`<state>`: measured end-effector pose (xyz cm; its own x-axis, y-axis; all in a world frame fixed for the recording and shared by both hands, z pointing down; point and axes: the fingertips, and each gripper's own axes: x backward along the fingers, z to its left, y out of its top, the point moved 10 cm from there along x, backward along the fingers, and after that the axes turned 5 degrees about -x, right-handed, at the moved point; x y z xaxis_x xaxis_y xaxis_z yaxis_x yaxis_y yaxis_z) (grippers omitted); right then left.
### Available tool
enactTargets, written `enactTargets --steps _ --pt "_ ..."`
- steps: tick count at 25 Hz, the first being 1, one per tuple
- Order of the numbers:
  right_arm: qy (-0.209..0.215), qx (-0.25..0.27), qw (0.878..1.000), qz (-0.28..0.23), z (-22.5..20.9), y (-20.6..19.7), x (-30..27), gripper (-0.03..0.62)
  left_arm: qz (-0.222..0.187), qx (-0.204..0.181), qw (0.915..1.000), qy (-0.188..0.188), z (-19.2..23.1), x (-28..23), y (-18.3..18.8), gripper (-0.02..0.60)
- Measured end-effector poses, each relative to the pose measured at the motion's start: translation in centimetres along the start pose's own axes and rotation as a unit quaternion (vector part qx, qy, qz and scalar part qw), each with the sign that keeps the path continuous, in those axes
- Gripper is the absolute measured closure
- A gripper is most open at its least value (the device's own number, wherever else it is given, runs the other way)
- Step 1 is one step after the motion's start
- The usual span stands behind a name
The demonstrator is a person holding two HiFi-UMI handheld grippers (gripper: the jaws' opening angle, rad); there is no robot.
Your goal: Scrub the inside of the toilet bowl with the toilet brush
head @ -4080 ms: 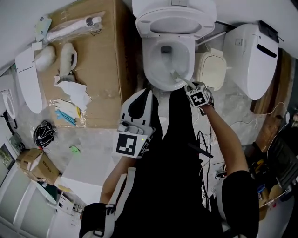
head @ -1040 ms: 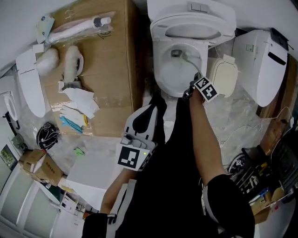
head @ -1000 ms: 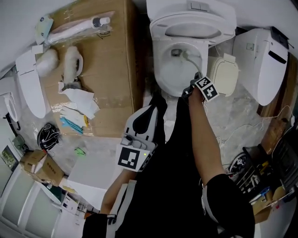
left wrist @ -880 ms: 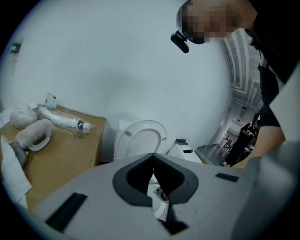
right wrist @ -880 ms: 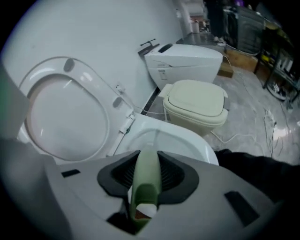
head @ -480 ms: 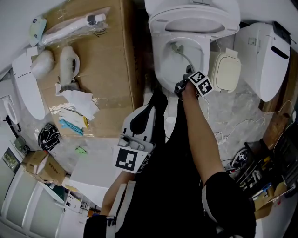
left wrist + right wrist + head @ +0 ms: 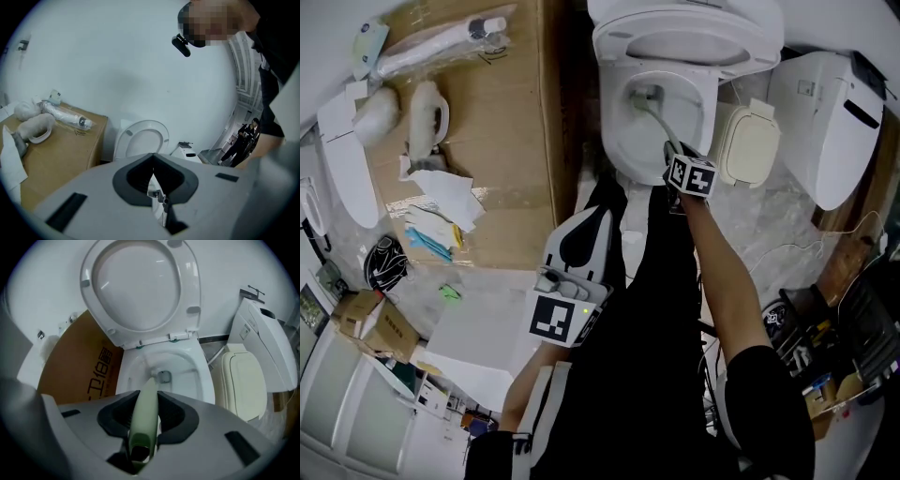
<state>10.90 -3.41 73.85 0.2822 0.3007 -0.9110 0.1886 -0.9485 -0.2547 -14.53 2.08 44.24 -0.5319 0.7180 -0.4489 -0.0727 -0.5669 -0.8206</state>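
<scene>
The white toilet (image 7: 612,141) stands at the top centre of the head view with its seat and lid (image 7: 140,287) raised. My right gripper (image 7: 675,157) hovers over the bowl's front rim, shut on the pale green handle of the toilet brush (image 7: 144,413). The handle slants down into the bowl (image 7: 187,369), and the brush head (image 7: 644,95) sits deep at the back by the drain (image 7: 162,377). My left gripper (image 7: 584,217) is held low against the person's dark clothing, well short of the toilet. Its jaws (image 7: 152,161) are shut with nothing in them.
A big cardboard box (image 7: 502,141) stands hard against the toilet's left side and carries wrapped parts and paper. A cream lidded unit (image 7: 750,145) and another white toilet seat unit (image 7: 825,122) crowd the right side. Cables and clutter (image 7: 787,319) lie on the floor at right.
Four seconds ago the brush head was at the bowl's front; it now reaches the back by the drain. In the last second the right gripper shifted slightly left along the rim. The left gripper stayed put.
</scene>
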Motion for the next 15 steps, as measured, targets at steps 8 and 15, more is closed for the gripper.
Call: enactTargets --steps 8,15 --pt "0.016 0.082 0.995 0.056 -3.9 0.1 0.6 0.473 -0.001 0.009 0.9998 0.015 -2.0 -1.3 -0.7 0.574" --pt "0.004 0.214 0.970 0.119 -6.0 1.5 1.1 0.473 -0.005 0.018 0.9995 0.025 -4.0 -2.9 -0.7 0.574"
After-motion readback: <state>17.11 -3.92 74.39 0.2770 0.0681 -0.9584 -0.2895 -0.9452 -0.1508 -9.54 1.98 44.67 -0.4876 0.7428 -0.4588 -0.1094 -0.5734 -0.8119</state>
